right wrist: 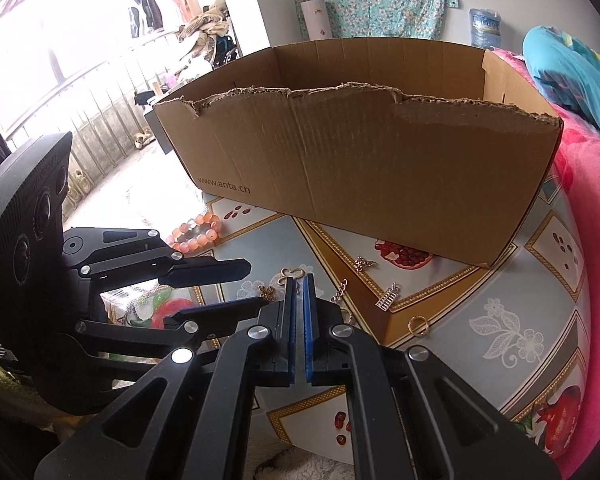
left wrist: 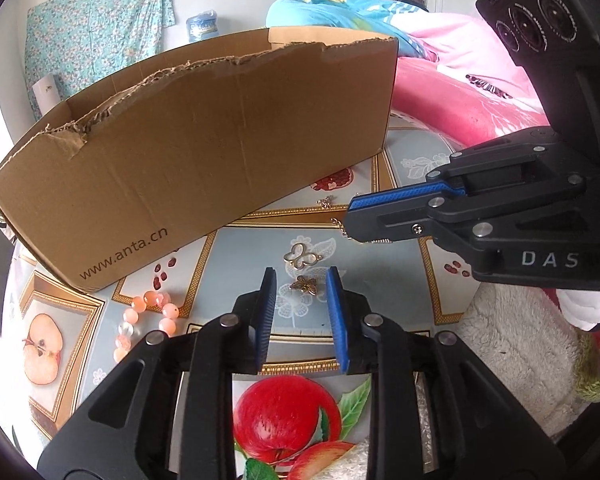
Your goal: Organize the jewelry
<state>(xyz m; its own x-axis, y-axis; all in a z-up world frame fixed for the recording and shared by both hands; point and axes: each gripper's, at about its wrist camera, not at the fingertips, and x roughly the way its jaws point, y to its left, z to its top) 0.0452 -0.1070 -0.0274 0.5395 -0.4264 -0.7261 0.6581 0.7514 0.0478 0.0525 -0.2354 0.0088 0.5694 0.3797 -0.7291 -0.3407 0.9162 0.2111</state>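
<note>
A cardboard box (left wrist: 204, 152) with a torn upper edge is set across the far side of a tablecloth (left wrist: 380, 248) printed with fruit and framed panels. The box blocks the whole far side of the work area; its near wall is seen leaning over the cloth in both views.

The jewelry is scattered on the cloth in front of the box. A small bronze butterfly charm (left wrist: 305, 286) is seen lying between the fingertips of the left gripper (left wrist: 301, 280), whose fingers are held apart and are not pressed on it. Just beyond it, an open butterfly-outline pendant (left wrist: 300, 257) is laid flat. A pink bead bracelet (left wrist: 148, 316) is placed to the left, near the box's corner. A small silver piece (left wrist: 326, 201) is seen close to the foot of the box.

The right gripper (left wrist: 350, 220) is brought in from the right, its blue-lined fingers closed together with nothing visibly clamped; a length of chain (right wrist: 340, 292) is seen just beside its tip. In the right wrist view a ladder-shaped silver charm (right wrist: 389, 299) and a gold ring (right wrist: 419, 325) are found to the right of the closed fingers, well apart from the butterflies.

The two grippers are held near each other, so little free space is left between them. Open cloth is left on the right, up to a pink blanket (right wrist: 592, 240) at the table's edge.
</note>
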